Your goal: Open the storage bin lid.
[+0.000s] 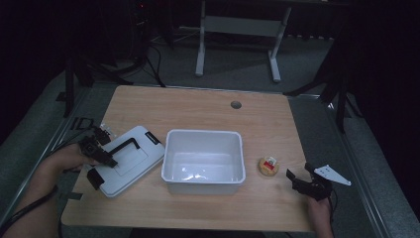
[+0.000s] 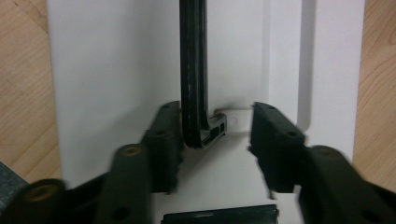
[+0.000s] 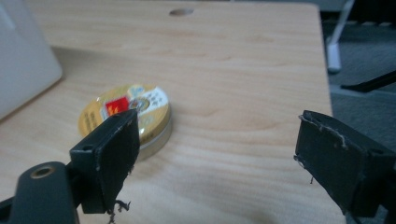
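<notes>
Two tools were in play, and the left tool [image 1: 101, 159] mattered most. It sat over the white lid [image 1: 130, 159], which lay flat on the tabletop [image 1: 198, 109] just left of the white bin [image 1: 204, 159]. In the left gripper view the lid's black handle [image 2: 194, 79] ran straight away from me, its near end between the jaws, hard against the left pad with a clear gap to the right one. I read those jaws as partly open and holding nothing. So the handle's long axis lay along the tool's line of sight, not across it. My right tool [image 3: 217, 158] stood wide open and empty, the round tin [image 3: 135, 114] just to its left and slightly farther away.
</notes>
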Available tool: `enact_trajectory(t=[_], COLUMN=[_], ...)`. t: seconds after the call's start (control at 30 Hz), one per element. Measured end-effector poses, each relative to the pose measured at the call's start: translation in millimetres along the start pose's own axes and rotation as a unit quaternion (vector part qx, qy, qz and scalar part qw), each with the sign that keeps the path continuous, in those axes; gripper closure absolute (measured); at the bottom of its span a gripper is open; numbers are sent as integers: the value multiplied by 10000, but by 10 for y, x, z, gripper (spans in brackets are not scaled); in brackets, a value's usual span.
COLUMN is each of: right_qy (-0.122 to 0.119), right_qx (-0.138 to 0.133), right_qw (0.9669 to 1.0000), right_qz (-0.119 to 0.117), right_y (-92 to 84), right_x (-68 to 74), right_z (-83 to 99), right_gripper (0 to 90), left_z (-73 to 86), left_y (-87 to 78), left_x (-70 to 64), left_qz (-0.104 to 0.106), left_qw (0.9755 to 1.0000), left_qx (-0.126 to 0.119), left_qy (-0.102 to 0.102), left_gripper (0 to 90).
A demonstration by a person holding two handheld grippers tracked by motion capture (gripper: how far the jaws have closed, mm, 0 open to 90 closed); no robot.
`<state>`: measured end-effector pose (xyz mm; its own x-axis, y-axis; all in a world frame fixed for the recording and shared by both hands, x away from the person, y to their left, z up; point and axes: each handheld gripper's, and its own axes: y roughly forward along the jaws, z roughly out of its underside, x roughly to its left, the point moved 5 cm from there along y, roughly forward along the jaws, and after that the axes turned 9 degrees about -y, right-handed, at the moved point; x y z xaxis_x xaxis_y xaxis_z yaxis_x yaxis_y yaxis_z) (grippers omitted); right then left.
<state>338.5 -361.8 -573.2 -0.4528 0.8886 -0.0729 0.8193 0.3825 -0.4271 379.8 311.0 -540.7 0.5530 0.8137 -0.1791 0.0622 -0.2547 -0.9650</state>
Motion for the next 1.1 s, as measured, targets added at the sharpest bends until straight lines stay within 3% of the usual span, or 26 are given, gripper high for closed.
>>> enact_trajectory(t=[0.07,0.13,0.23,0.27,0.3,0.43,0.47,0.5,0.6,0.7,0.73,0.77,0.9,0.93,1.07,1.1], right_qy=[-17,-83,-390,-455,-577,-995,-1231,-1231,-1611,-1962,-2198,-2198,-2703,-2790,-3021,-3092], right_qx=[66,248,621,710,864,1454,1738,1738,2042,2233,2452,2452,3020,3198,3780,3912], right_qw=[10000,9993,9950,9933,9894,9718,9603,9603,9458,9371,9238,9238,8900,8810,8511,8416], right_qz=[-66,-281,-672,-791,-1011,-1565,-1802,-1802,-1945,-1832,-1952,-1952,-2088,-2090,-2034,-2072], right_y=[0,1,7,10,15,37,45,45,48,63,62,62,57,57,71,69], right_x=[-6,-18,-12,-7,5,59,98,98,146,155,185,185,244,259,299,313], right_z=[5,11,32,39,50,103,120,120,104,62,25,25,-31,-44,-108,-124], right_gripper=[135,135,136,136,137,140,140,140,140,138,138,138,139,138,135,135], left_z=[-14,-28,-35,-33,-33,-25,-25,-25,-27,-17,-10,-4,4,2,2,6], left_y=[-8,-16,-13,-18,-21,-18,-19,-24,-45,-49,-48,-47,-62,-68,-78,-78], left_x=[-8,-18,-34,-46,-56,-57,-55,-56,-58,-59,-68,-72,-83,-85,-94,-93], left_qz=[22,-16,19,126,232,201,187,190,185,132,168,175,166,122,95,112], left_qw=[10000,10000,10000,9998,9997,9997,9997,9997,9997,9996,9996,9995,9994,9995,9994,9993], left_qx=[43,34,72,50,3,64,87,89,87,152,179,187,205,194,202,239], left_qy=[-9,-8,37,109,93,143,135,129,139,172,169,187,207,226,253,265], left_gripper=[461,437,380,368,324,323,323,323,323,323,323,323,323,323,323,323])
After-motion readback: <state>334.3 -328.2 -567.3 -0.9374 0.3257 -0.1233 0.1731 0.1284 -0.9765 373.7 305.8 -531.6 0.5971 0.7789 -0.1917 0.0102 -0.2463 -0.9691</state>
